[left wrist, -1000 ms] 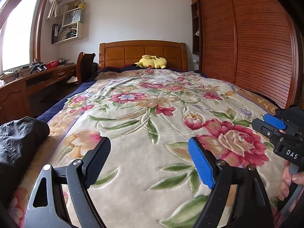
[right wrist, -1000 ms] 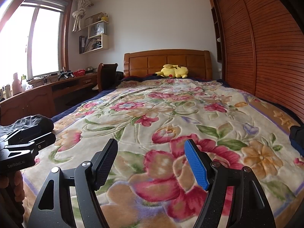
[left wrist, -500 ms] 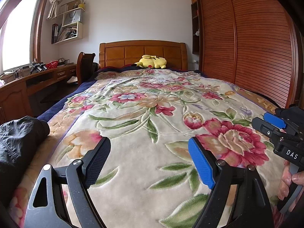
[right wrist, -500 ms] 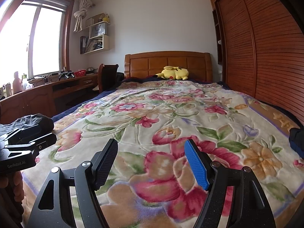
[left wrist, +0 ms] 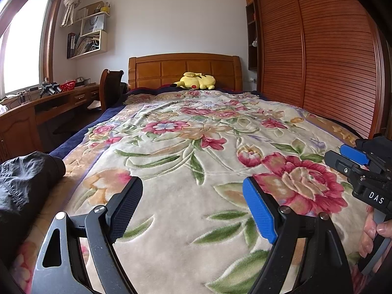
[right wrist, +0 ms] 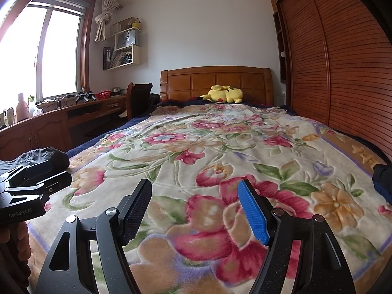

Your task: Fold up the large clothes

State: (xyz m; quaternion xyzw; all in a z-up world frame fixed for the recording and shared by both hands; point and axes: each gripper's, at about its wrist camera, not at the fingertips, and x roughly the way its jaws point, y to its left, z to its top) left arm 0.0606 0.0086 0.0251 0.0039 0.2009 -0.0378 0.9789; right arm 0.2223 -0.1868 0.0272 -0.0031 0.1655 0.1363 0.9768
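Black garment (left wrist: 22, 183) lay bunched at the bed's (left wrist: 196, 196) near-left edge — judged soft, light, slippery; best pinched at a hem or collar. Left gripper (left wrist: 192, 205) and right gripper (right wrist: 194, 210) hovered over the blanket, jaws wide apart, holding nothing. Red basket (right wrist: 102, 95) on the desk — contents indiscernible.

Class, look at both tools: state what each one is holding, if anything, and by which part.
Nothing is held. The left tool and right tool are both open, empty, above the blanket. The dark garment lies untouched at the left.
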